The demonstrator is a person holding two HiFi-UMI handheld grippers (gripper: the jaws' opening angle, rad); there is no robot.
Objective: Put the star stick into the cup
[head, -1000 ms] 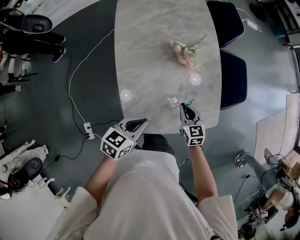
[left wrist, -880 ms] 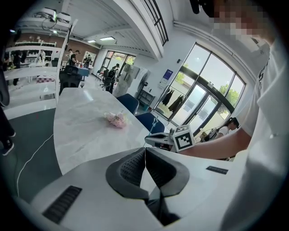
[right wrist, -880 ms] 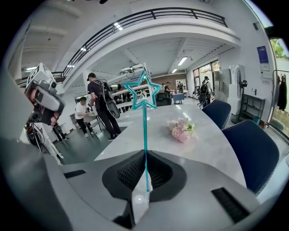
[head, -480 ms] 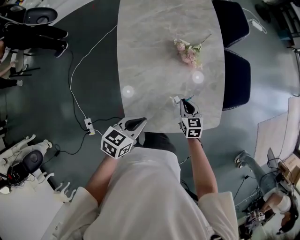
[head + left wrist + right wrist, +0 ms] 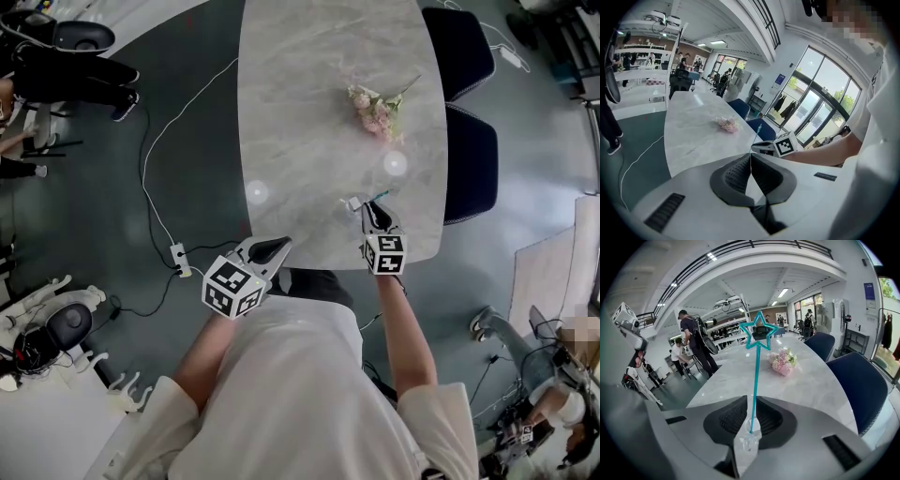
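R gripper (image 5: 751,414) pinches star stick (image 5: 755,363) upright near table (image 5: 309,112) edge; L gripper (image 5: 750,161) 2 jaws pressed together, empty

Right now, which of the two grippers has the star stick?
The right gripper: the teal star stick stands upright between its jaws, star end up. The left gripper has its jaws together with nothing between them.

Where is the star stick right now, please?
In the right gripper view, the star stick stands upright between the right gripper's jaws, over the table's near end, pink flowers beyond it.
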